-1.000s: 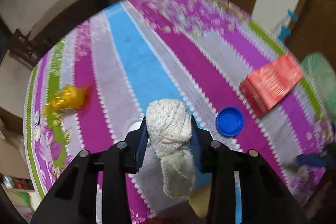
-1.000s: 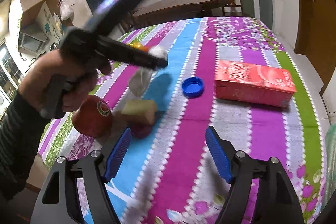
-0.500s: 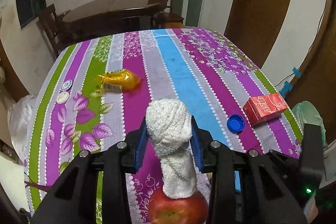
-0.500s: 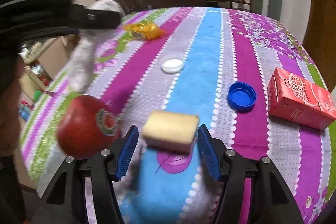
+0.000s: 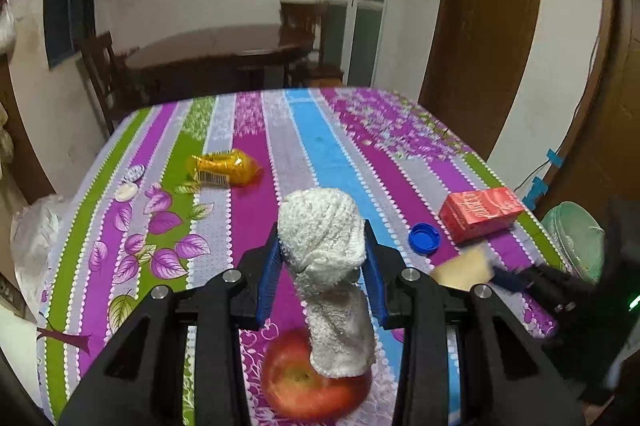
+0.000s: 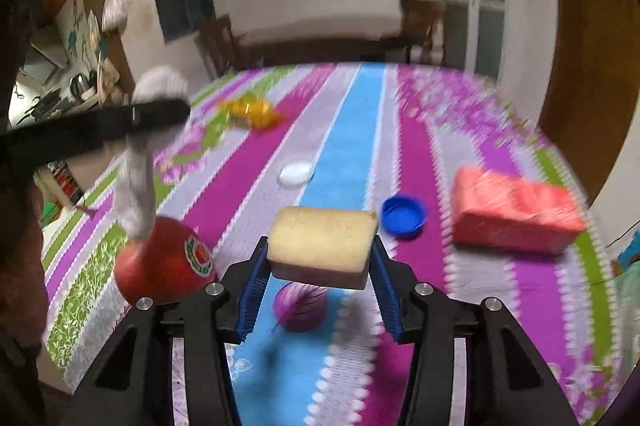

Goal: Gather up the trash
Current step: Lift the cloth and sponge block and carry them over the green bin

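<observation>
Rag [image 5: 323, 244] upright, tail down | sponge [image 6: 323, 241] long axis crosswise

A barcode shows on the yellow wrapper [image 5: 225, 168], print on the red carton [image 5: 481, 212] and the apple's sticker [image 6: 197, 252] too blurred to read.

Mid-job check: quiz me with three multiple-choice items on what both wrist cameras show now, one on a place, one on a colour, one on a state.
1. Where is the blue cap?
A. beside the red carton
B. on the apple
C. inside the yellow wrapper

2. What colour is the cloth in the left gripper?
A. green
B. white
C. black

3. What is the right gripper doing?
A. wide open, nothing in it
B. shut on the sponge
C. shut on the carton

Answers: 1 A, cap lies on the tablecloth just left of the carton; 2 B, white towelling; 3 B, jaws press the sponge's ends.
</observation>
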A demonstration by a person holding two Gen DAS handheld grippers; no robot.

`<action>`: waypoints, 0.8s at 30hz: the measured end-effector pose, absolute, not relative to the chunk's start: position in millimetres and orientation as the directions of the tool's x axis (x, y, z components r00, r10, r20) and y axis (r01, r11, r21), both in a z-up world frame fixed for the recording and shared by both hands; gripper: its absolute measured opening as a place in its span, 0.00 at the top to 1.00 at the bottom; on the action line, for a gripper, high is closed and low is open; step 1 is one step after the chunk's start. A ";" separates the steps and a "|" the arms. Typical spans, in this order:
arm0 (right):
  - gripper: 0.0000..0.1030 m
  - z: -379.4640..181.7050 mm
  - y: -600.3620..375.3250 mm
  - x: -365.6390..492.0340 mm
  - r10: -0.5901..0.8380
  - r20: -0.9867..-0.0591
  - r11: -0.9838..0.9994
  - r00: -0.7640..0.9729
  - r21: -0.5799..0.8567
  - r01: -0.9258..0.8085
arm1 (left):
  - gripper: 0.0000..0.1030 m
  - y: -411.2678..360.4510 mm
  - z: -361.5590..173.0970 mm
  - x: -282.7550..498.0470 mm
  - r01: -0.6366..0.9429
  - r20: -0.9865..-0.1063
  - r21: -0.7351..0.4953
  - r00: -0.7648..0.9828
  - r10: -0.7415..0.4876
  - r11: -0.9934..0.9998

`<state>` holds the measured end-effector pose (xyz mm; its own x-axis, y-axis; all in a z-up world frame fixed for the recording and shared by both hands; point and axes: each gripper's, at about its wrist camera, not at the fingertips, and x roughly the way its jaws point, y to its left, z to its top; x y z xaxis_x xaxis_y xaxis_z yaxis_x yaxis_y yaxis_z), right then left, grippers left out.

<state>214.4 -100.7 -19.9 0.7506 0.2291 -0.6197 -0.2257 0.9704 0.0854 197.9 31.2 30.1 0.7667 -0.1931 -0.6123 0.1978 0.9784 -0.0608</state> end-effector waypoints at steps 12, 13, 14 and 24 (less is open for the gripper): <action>0.52 48.1 -133.5 146.2 0.126 -0.421 0.990 0.898 0.001 -0.139 | 0.66 2.1 48.9 124.1 0.200 -0.435 -0.036 0.879 -0.196 0.979; 0.52 50.6 -134.6 141.5 0.124 -0.416 0.991 0.901 -0.002 -0.137 | 0.66 -2.8 50.9 119.9 0.197 -0.428 -0.027 0.884 -0.190 0.980; 0.52 52.3 -135.7 138.3 0.125 -0.414 0.991 0.902 -0.001 -0.137 | 0.66 -6.4 51.8 117.4 0.192 -0.423 -0.015 0.888 -0.180 0.981; 0.52 64.8 -149.7 108.2 0.115 -0.414 0.992 0.903 -0.001 -0.127 | 0.66 -23.9 54.1 108.5 0.177 -0.425 0.009 0.891 -0.157 0.984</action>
